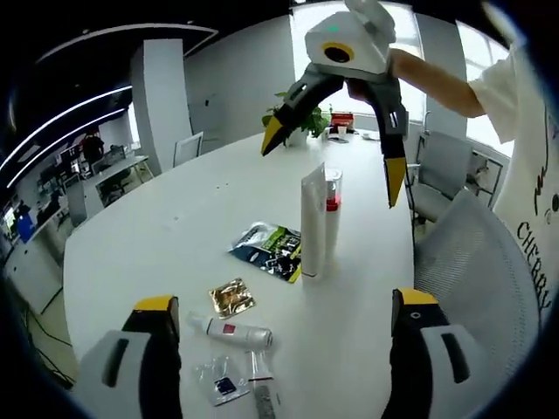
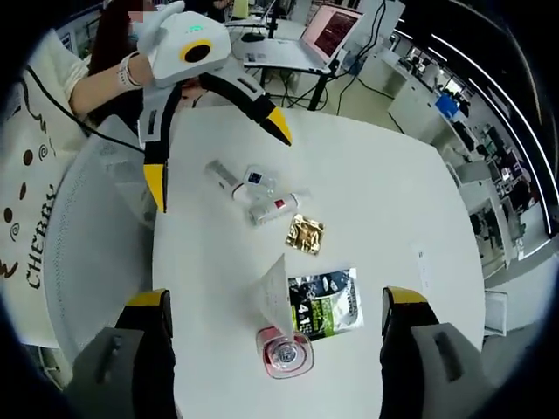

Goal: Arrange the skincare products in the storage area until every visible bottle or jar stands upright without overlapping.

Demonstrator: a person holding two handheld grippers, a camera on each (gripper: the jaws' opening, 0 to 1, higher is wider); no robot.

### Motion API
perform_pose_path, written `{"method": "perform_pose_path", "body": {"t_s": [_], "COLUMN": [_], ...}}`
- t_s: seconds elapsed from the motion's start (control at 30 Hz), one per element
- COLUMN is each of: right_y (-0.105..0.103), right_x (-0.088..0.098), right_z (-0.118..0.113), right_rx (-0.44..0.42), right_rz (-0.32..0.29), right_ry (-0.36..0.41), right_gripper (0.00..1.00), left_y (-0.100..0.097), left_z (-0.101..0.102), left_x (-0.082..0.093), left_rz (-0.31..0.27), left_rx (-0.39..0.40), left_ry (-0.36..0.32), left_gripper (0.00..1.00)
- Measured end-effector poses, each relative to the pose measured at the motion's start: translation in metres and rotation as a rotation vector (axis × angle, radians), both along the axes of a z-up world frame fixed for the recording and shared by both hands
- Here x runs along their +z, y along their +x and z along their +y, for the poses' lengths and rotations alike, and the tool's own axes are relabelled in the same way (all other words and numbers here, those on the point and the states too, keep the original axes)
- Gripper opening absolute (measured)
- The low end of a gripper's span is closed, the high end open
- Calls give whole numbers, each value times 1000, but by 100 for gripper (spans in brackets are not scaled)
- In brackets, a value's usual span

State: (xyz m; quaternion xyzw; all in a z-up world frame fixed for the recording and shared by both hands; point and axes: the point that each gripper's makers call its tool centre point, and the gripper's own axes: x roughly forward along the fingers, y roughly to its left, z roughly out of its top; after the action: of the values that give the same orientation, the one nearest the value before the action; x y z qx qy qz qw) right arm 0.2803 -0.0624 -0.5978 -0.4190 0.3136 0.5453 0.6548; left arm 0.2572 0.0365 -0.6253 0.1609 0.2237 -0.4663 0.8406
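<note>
Yellow-tipped jaws of the left gripper (image 1: 284, 305) rise from the bottom of the left gripper view, spread wide with nothing between them. Just ahead of them, on the white table (image 1: 157, 227), a small white tube with a red label (image 1: 234, 331) lies on its side, touching a clear sachet (image 1: 223, 382) and a grey-capped tube (image 1: 260, 388) that also lies flat. A gold foil packet (image 1: 231, 297) sits slightly further on, then a dark sample sachet with green print (image 1: 269, 250). Beside that sachet two tall items stand upright and touching: a white tube (image 1: 313, 223) and a slimmer bottle with a red band (image 1: 333, 214). Above them the right gripper (image 1: 332, 148) hangs in the air, jaws wide apart and empty, held by a person's hand.

In the right gripper view its own jaws are likewise apart, with the white tube (image 2: 272, 297) and the clear red-ringed bottle top (image 2: 285, 353) directly below. Farther off lie the sample sachet (image 2: 327, 304), the foil packet (image 2: 305, 233) and the fallen tubes (image 2: 262, 196).
</note>
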Motion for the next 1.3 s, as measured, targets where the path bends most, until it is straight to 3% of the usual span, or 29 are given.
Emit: {"method": "perform_pose_path", "body": {"t_s": [0.63, 0.93, 1.1, 1.3], "right_y": [-6, -7, -2, -8], "right_x": [4, 6, 7, 1], "right_z": [-8, -15, -23, -33], "right_rx": [-103, -209, -322, -383], "right_rz": [-64, -96, -111, -119], "right_ry": [103, 183, 261, 279], "right_gripper": [99, 99, 99, 99], "left_y": [-6, -9, -11, -14], "left_z": [16, 21, 22, 24], "left_x": [7, -1, -2, -7], "left_rz": [-14, 14, 21, 32], "left_rx": [43, 66, 68, 72], "left_ry": [-4, -9, -9, 2], "left_gripper": [99, 99, 99, 99]}}
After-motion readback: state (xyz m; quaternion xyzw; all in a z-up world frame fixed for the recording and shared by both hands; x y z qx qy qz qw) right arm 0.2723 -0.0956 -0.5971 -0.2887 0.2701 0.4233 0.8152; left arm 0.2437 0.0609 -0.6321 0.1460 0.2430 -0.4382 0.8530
